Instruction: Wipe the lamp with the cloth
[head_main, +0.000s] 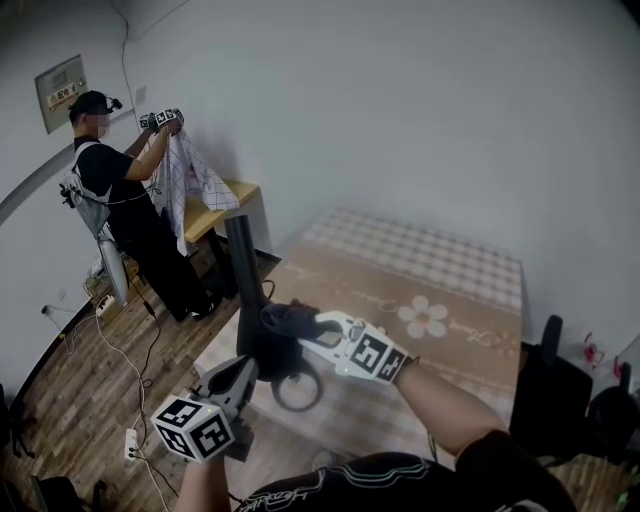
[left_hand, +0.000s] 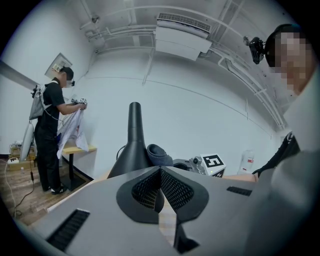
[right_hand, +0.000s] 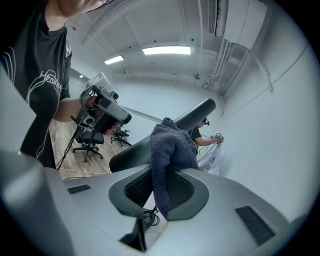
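Observation:
A black lamp (head_main: 243, 270) with a tall column stands on the table's near left corner. My right gripper (head_main: 300, 325) is shut on a dark grey cloth (head_main: 285, 318), which is pressed against the lamp's lower part. In the right gripper view the cloth (right_hand: 172, 147) hangs between the jaws of my right gripper (right_hand: 161, 185), draped on the lamp (right_hand: 192, 117). My left gripper (head_main: 243, 368) sits low beside the lamp's base. In the left gripper view its jaws (left_hand: 160, 172) meet at the tips with nothing held, with the lamp (left_hand: 134, 145) and cloth (left_hand: 159, 154) just beyond.
The table (head_main: 450, 270) has a checked cover with a flower print. A black cable loop (head_main: 297, 385) lies near the lamp. At the back left a person (head_main: 120, 200) holds up a white fabric by a wooden desk (head_main: 215, 215). Cables and a power strip (head_main: 132, 440) lie on the floor.

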